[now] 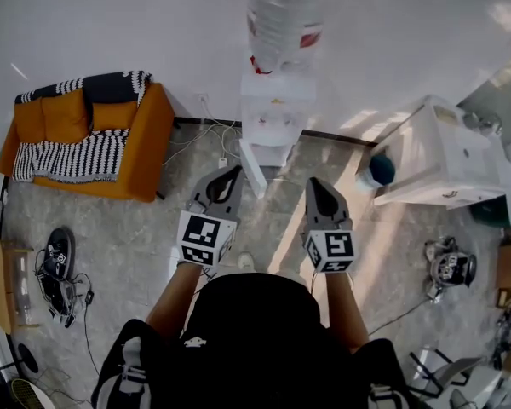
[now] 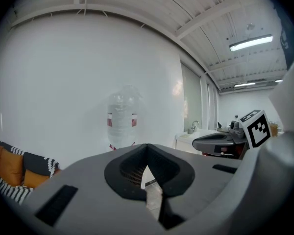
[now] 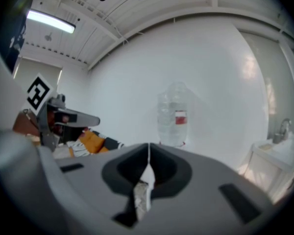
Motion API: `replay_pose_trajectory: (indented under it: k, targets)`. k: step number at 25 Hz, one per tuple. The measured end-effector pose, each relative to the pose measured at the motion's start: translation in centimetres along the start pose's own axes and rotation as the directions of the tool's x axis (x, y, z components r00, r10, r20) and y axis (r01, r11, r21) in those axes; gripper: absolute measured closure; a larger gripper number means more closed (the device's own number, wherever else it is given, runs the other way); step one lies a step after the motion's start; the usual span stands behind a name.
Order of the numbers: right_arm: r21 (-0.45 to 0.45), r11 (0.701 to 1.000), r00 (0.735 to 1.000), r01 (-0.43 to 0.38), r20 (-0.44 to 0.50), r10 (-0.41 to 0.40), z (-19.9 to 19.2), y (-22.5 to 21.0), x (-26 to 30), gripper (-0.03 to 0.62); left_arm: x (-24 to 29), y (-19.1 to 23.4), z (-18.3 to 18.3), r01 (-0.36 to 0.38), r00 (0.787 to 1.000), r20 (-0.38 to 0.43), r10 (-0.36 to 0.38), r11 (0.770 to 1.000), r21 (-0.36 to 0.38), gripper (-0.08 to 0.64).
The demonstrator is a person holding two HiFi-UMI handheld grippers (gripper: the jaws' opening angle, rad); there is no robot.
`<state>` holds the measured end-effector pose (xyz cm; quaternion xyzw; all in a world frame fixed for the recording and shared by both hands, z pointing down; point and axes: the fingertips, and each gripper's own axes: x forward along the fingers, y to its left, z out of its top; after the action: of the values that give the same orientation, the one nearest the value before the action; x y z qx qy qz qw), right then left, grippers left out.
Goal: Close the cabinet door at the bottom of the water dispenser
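The cabinet door is open. In the head view it sits at the bottom of the white water dispenser, which stands on the floor against the white wall. The door stands upright and sticks out from the dispenser's left front corner, with its free edge pointing toward the person. I cannot see what is inside the cabinet. A big clear bottle sits upside down on top of the dispenser; I cannot tell how much water is in it. The left tongs and the right tongs are side by side, both pointing at the dispenser. The door's free edge is between their tips and near the left tongs, not touching. An orange sofa is off to the left. A white counter is off to the right.

In the left gripper view the left tongs are closed, tips together, with nothing in them. The bottle is straight ahead. The sofa is at the low left and the right tongs are at the right.

In the right gripper view the right tongs are also closed and empty. The bottle is ahead, a bit to the right. The left tongs and the sofa are at the left.
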<state>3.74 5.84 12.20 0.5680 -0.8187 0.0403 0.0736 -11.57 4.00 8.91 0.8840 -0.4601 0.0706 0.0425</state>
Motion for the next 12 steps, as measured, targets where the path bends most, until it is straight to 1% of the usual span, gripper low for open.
replay_pose_trajectory:
  k: [4,8,12]
  targets:
    - [0.002,1.000,1.000,0.001,-0.016,-0.001,-0.4,0.0,0.5,0.557,0.7,-0.1,-0.9,0.020,1.000,-0.021,-0.020,1.000,-0.011,0.548]
    - [0.017,1.000,1.000,0.008,-0.026,-0.007,-0.8,-1.0,0.9,0.557,2.0,-0.7,-1.6,0.040,0.999,-0.030,-0.040,0.999,-0.024,0.548]
    - [0.026,1.000,1.000,0.003,-0.027,-0.002,-0.9,-2.3,2.2,0.557,3.6,-0.4,-1.4,0.035,0.999,-0.040,-0.036,0.999,-0.020,0.548]
